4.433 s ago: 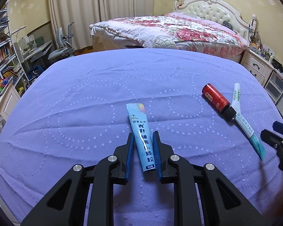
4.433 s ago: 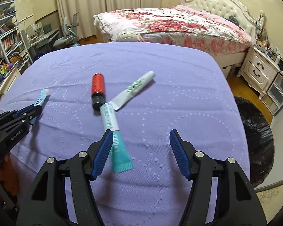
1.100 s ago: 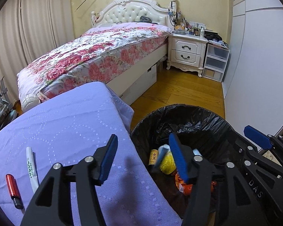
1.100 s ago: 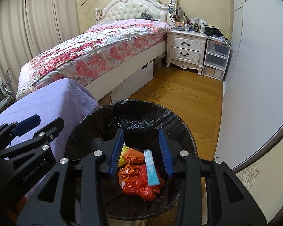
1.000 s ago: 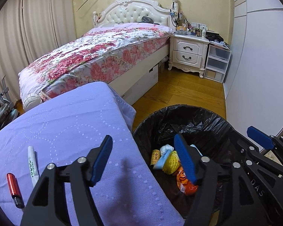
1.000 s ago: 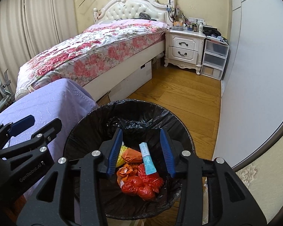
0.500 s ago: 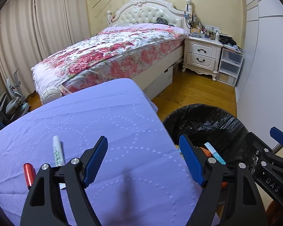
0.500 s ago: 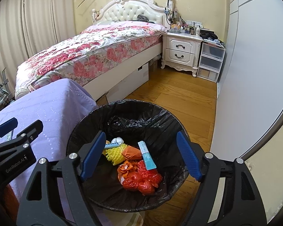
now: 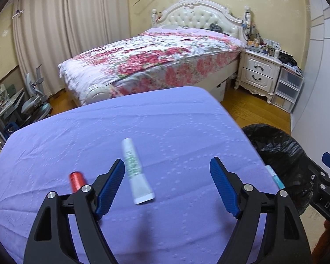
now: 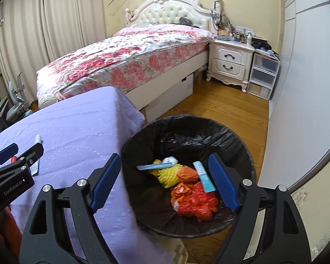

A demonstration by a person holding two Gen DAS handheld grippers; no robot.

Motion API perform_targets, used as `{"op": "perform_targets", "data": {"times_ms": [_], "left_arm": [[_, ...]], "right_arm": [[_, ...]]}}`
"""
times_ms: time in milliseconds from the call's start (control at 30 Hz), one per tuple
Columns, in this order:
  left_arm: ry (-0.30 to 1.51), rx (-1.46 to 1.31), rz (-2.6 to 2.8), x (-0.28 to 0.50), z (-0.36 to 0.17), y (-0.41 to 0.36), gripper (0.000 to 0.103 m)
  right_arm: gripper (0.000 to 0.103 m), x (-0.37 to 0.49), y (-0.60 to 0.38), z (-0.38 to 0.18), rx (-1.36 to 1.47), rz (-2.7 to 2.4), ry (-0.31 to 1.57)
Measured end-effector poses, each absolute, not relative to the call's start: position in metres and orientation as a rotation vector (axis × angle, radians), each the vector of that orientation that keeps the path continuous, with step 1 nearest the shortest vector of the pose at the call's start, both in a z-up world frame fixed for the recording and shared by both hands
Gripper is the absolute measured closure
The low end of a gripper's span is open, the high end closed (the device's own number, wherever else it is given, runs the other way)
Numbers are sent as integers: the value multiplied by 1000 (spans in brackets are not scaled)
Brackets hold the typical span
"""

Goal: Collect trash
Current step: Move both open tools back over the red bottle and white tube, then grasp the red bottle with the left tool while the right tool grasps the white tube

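On the purple cover [image 9: 165, 127], at 7 o'clock, a red cylinder [image 9: 77, 179] lies partly behind the left gripper [image 9: 166, 186], whose tongs stand wide and empty. At 6 o'clock lies a white tube [image 9: 135, 173], just inside the left pad. Risk: closing off-centre could nudge the tube aside. At 3 o'clock, the right gripper [image 10: 164, 181] is opening, empty, over the trash bin [image 10: 242, 140]; swinging back low could catch its rim.

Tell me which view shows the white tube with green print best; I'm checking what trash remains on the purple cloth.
The left wrist view: the white tube with green print lies whole on the purple cloth, though slightly blurred. In the right wrist view only its two ends show, the rest hidden behind the left claw.
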State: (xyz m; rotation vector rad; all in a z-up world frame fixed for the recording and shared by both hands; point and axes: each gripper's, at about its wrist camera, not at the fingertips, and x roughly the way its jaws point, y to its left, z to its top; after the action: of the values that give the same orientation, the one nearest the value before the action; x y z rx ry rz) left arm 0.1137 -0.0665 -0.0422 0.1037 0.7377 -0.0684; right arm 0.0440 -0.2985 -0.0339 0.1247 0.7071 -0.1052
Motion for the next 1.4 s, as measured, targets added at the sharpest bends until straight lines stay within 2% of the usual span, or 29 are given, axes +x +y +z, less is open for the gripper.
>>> {"op": "perform_targets", "data": {"times_ms": [500, 600, 667, 700, 767, 967, 1267, 1333, 1400], "left_arm": [[807, 23, 114, 107, -60, 27, 26], [838, 9, 104, 108, -66, 33, 36], [865, -11, 78, 109, -69, 36, 51], [875, -18, 62, 110, -71, 37, 55], [890, -32, 28, 110, -73, 38, 71], [881, -21, -11, 107, -72, 42, 75], [871, -4, 27, 112, -70, 67, 75], [873, -2, 37, 113, -70, 74, 75], [874, -2, 48, 115, -71, 82, 75]], "right_arm": [[23, 53, -217, -34, 43, 58, 728], [23, 56, -204, -35, 28, 84, 733], [23, 57, -195, -35, 20, 99, 736], [23, 57, -192, -35, 17, 105, 737], [23, 59, -185, -35, 10, 120, 739], [23, 65, -163, -36, -10, 172, 749], [25, 84, -125, -41, -49, 258, 783], [33, 89, -116, -43, -63, 271, 795], [35, 94, -107, -45, -75, 287, 810]]}}
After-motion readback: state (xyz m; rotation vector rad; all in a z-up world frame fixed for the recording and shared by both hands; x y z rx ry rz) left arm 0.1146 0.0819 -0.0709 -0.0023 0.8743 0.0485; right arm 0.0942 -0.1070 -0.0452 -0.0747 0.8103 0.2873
